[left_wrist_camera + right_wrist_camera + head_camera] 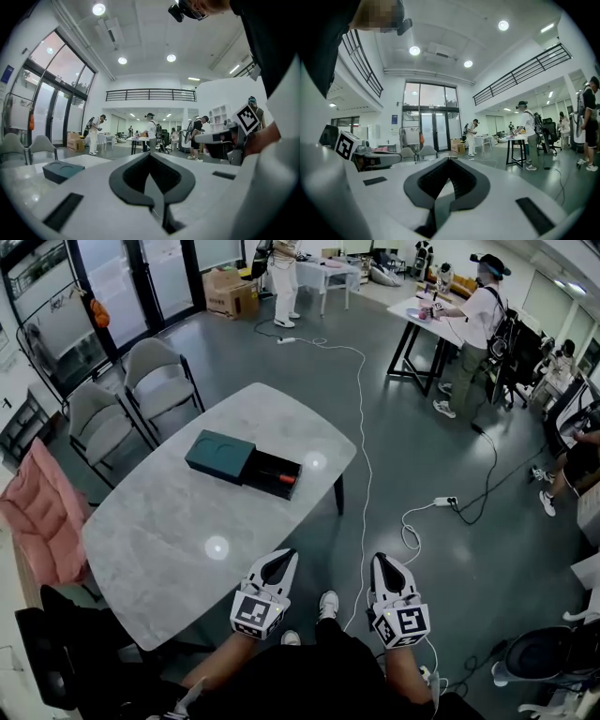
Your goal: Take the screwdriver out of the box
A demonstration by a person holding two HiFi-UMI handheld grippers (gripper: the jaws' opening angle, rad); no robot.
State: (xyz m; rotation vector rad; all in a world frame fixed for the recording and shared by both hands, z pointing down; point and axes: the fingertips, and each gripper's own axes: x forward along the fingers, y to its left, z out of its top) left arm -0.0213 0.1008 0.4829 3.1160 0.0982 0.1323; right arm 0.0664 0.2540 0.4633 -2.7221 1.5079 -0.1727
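A teal box lies on the white marble table, its black drawer slid out to the right. An orange-handled screwdriver rests in the drawer. My left gripper hovers at the table's near right corner, jaws shut and empty. My right gripper is beside it over the floor, off the table, also shut and empty. In the left gripper view the left gripper points level, with the box low at the left. The right gripper in its own view looks across the room.
Two grey chairs stand behind the table and a pink cloth hangs at its left. A white cable and a power strip lie on the floor to the right. People stand at tables in the back.
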